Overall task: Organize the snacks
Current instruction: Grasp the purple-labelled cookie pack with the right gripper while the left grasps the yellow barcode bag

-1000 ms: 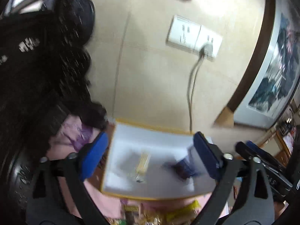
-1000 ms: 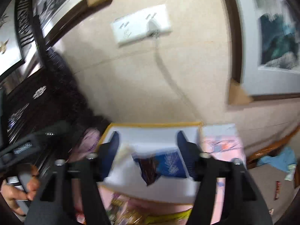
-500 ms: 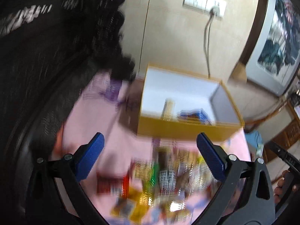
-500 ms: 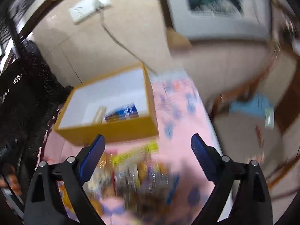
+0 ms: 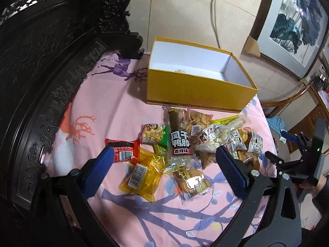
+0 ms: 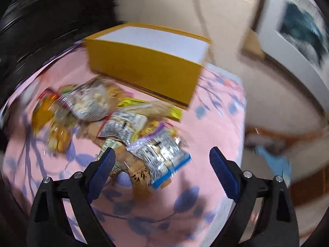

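A yellow box (image 5: 197, 94) with a white inside stands open at the far side of a pink cloth; it also shows in the right wrist view (image 6: 144, 65). A pile of snack packets (image 5: 185, 144) lies in front of it, among them a red packet (image 5: 123, 151), a yellow packet (image 5: 141, 175) and a long brown packet (image 5: 180, 138). My left gripper (image 5: 162, 170) is open and empty above the near side of the pile. My right gripper (image 6: 162, 171) is open and empty over a silver and blue packet (image 6: 162, 160); this view is blurred.
A dark carved wooden frame (image 5: 51, 65) runs along the left of the cloth. A tiled wall with a socket and cable (image 5: 213, 10) is behind the box. A framed painting (image 5: 296, 20) leans at the right. The cloth's right edge (image 6: 242, 123) drops off to the floor.
Both grippers have drawn back from over the box and tilted down toward the snack pile. The blue packet the right gripper held a second ago lies in the box.
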The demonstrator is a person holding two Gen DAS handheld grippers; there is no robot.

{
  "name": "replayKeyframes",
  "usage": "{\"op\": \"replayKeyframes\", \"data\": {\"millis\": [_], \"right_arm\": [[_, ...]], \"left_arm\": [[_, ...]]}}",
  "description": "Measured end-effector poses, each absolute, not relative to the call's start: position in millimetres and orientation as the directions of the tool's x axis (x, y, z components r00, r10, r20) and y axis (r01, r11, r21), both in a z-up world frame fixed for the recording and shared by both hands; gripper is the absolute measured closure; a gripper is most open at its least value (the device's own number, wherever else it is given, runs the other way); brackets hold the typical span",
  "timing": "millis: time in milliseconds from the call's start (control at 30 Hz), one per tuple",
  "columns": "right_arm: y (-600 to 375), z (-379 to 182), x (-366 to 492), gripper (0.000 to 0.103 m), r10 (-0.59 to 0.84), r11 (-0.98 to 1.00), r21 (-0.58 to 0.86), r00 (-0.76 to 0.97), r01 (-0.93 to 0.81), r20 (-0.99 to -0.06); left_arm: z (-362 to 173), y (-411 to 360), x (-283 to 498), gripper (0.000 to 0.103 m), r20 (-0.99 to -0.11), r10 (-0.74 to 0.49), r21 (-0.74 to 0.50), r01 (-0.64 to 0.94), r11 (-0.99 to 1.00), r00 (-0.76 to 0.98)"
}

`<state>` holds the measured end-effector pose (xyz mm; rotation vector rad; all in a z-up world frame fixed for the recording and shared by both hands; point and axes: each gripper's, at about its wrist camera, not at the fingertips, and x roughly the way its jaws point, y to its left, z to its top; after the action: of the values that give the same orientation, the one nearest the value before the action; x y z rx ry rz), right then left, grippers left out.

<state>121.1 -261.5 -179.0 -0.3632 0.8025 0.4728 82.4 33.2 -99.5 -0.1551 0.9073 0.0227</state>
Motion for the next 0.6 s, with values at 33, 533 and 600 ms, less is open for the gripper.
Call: {"op": "replayKeyframes", "data": {"millis": [33,533,600], "right_arm": [[-261.6,-183.1,127.2,0.010,0.278,0.811,-0.135,0.577,-0.569,-0.768],[-263.9,-229.5,172.3,0.035,0.376,0.606,-0.024,0.313,-0.795,-0.872],[-263.2,-234.7,177.4,0.042,0.382,0.602,-0.008,0.297,-0.798,-0.875]], "left_arm": [[-99.3,34.0,81.3,0.003,-0.787,-0.042,-0.127,-0.096,0.987,0.615],[-107.3,35.9,77.3,0.003,-0.833,0.057,-0.076,-0.217,0.973,0.550],[-107.6,37.6,77.5,0.003,-0.834,0.072,-0.065,-0.227,0.972,0.547]]}}
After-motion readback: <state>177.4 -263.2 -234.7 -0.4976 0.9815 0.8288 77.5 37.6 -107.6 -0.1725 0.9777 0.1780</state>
